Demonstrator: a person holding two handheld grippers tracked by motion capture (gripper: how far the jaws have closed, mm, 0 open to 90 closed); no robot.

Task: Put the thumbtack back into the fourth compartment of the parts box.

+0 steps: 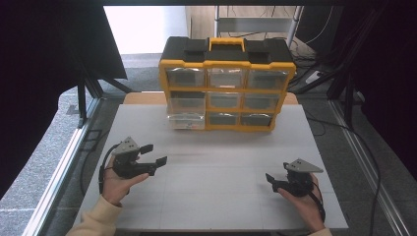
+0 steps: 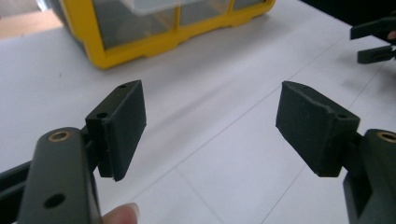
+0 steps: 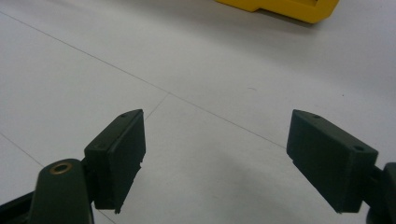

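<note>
A yellow and black organizer point(image 1: 226, 83) with clear drawers stands at the back middle of the white table point(image 1: 211, 196). Its bottom-left drawer point(image 1: 187, 121) sticks out a little. My left gripper point(image 1: 154, 154) is held low over the table at the front left, pointing right. Its jaws point(image 2: 211, 109) are open and nothing is between them. At the front right, my right gripper point(image 1: 272, 181) rests near the table, pointing left. It is also open and holds nothing point(image 3: 217, 140). The organizer's yellow base point(image 2: 154, 44) lies ahead of the left gripper.
Bare white tabletop lies between the two grippers and in front of the organizer. Metal frame rails run along both table sides point(image 1: 64, 162). Cables lie on the floor at the right point(image 1: 364, 147). The right gripper's jaws point(image 2: 373, 42) show at the top right of the left gripper view.
</note>
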